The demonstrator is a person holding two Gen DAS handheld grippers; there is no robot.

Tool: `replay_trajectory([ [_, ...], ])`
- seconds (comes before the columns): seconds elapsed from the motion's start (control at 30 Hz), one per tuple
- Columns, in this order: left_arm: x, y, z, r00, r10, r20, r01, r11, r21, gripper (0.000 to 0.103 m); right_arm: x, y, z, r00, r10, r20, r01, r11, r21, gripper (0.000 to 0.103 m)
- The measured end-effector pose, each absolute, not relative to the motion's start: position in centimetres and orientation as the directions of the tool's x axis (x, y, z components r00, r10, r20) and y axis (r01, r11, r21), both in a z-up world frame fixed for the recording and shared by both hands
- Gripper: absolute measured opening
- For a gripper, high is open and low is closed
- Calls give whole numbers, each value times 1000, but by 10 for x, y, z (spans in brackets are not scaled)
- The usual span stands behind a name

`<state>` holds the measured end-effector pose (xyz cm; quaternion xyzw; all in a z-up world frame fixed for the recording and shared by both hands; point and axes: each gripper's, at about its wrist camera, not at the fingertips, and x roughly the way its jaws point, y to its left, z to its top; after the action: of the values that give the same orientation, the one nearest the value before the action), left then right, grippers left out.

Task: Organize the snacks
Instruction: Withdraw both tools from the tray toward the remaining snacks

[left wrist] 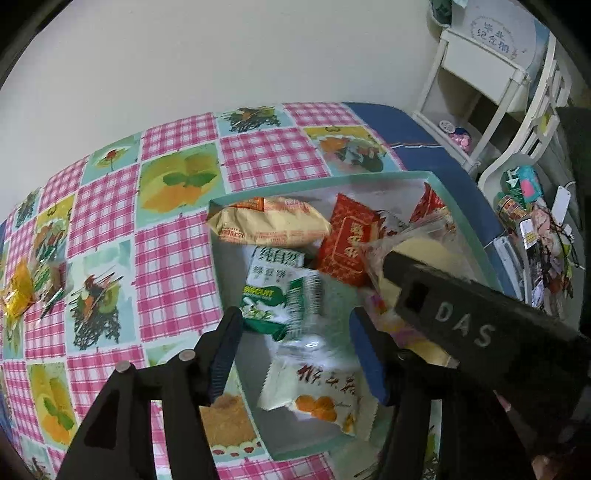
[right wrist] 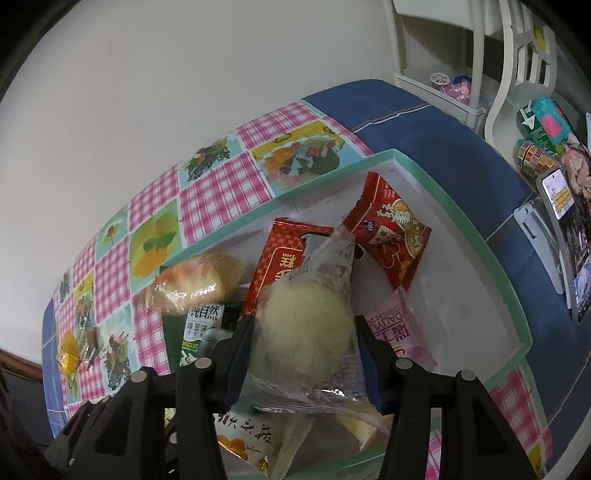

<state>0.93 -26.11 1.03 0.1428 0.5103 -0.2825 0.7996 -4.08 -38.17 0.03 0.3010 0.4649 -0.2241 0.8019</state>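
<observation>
The green and white packet (left wrist: 275,295) near the box's left wall reads "BISCUIT", with "纯自然" and "绿豆饼" printed above it. The black arm of the right gripper (left wrist: 465,325) carries the raised letters "DAS", and the white case (left wrist: 493,35) on top of the shelf at the upper right bears "毕业纪念册". In the right wrist view the pink wrapper (right wrist: 397,330) against the box's right side shows "SWISS" upside down; the writing on the red packets and on the white packet with orange fruit is too unclear to read.
</observation>
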Motion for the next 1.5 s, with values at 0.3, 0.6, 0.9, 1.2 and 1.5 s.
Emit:
replay_trajectory([
  [0.3, 24, -238, 7, 291, -230, -929, 502, 863, -56, 62, -45, -380, 7, 441, -97, -892, 645, 726, 240, 66],
  [0.6, 48, -197, 20, 345, -178, -922, 361, 932, -45, 63, -44, -371, 18, 447, -102, -889, 616, 756, 223, 66],
  [0.9, 62, -161, 28, 359, -172, -917, 268, 961, -75, 78, -38, -348, 42, 483, -128, -866, 558, 808, 192, 66],
  [1.2, 80, -128, 27, 382, -101, -919, 181, 983, -33, 93, -23, -319, 42, 479, -110, -871, 486, 859, 159, 82],
  [1.5, 95, -98, 28, 412, -17, -911, 180, 982, 62, 97, -8, -290, 32, 472, -70, -879, 423, 893, 155, 103],
])
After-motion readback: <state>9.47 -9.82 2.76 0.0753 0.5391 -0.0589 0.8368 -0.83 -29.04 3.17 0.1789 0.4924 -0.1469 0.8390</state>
